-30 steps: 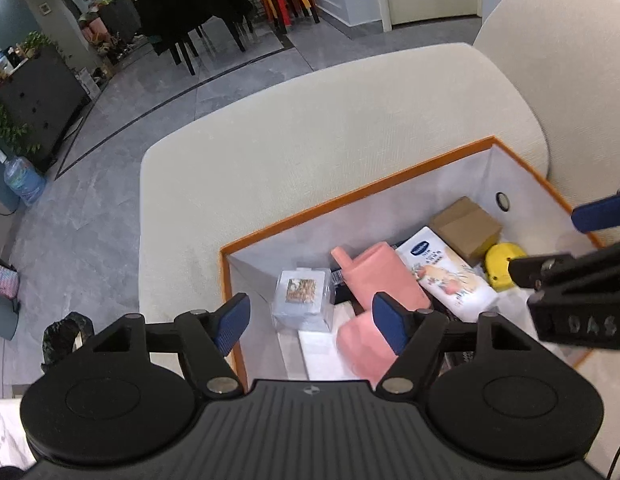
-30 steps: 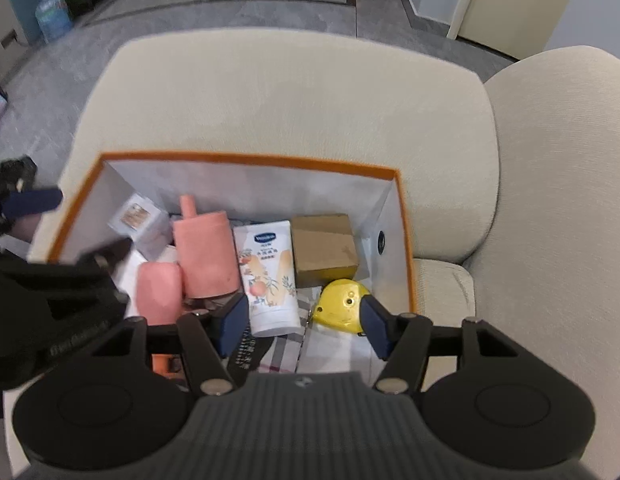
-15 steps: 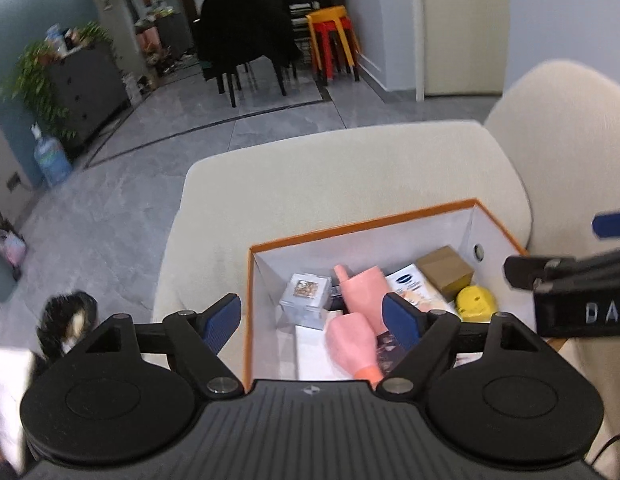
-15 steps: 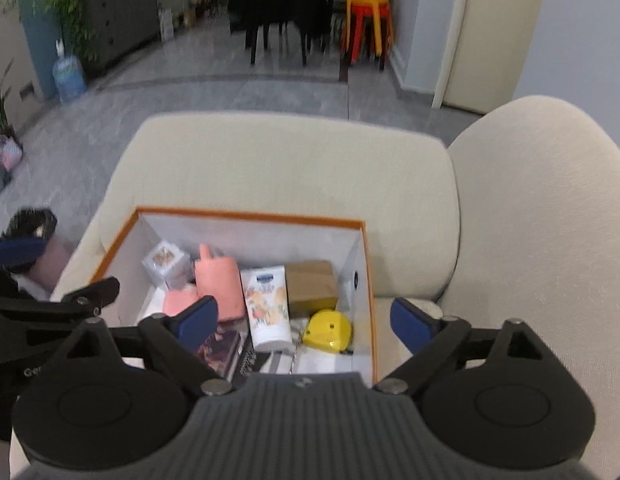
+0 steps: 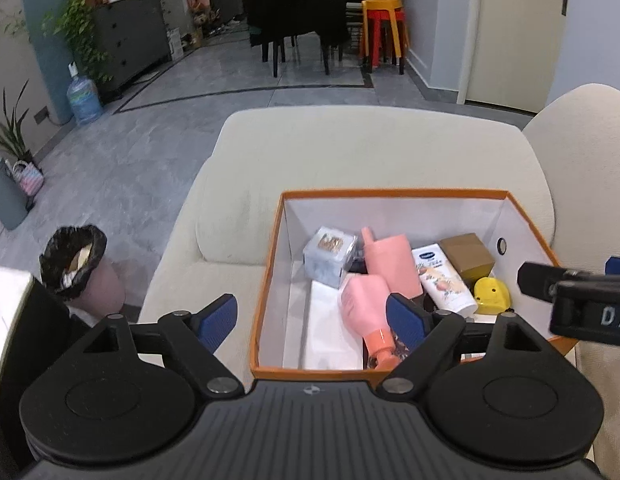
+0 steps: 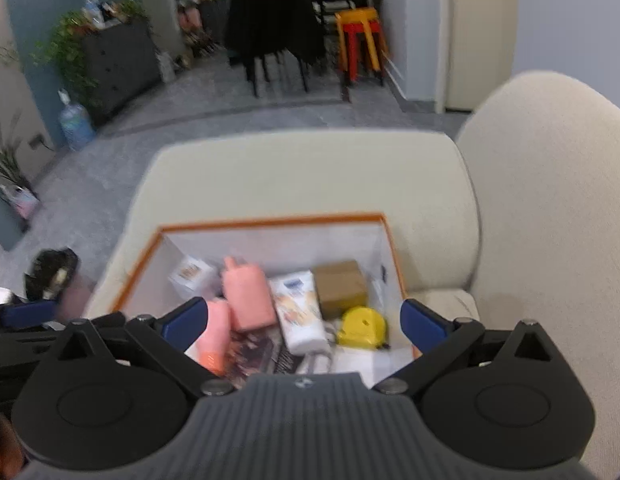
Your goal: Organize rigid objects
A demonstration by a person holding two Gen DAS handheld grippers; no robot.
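Sofa (image 5: 349, 148): carries the box (image 5: 266, 276), orange-rimmed, at its seat edge.
Box contents: pink bottles (image 5: 389, 264), tube (image 5: 441, 276), carton (image 5: 465, 256), yellow tape (image 5: 491, 296), all inside.
Left gripper (image 5: 311, 316): jaws opening wide, nothing between them.
Right gripper (image 6: 302, 320): the same.
Progress: seemingly finished; nothing loose in sight.

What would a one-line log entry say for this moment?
left gripper: jaws opening, nothing held | right gripper: jaws opening, nothing held | orange-rimmed box on sofa: pink bottles, lotion tube, yellow tape measure inside

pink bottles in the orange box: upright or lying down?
Lying down. Both pink bottles rest on their sides on the floor of the orange box, the nearer one's orange cap toward the camera.
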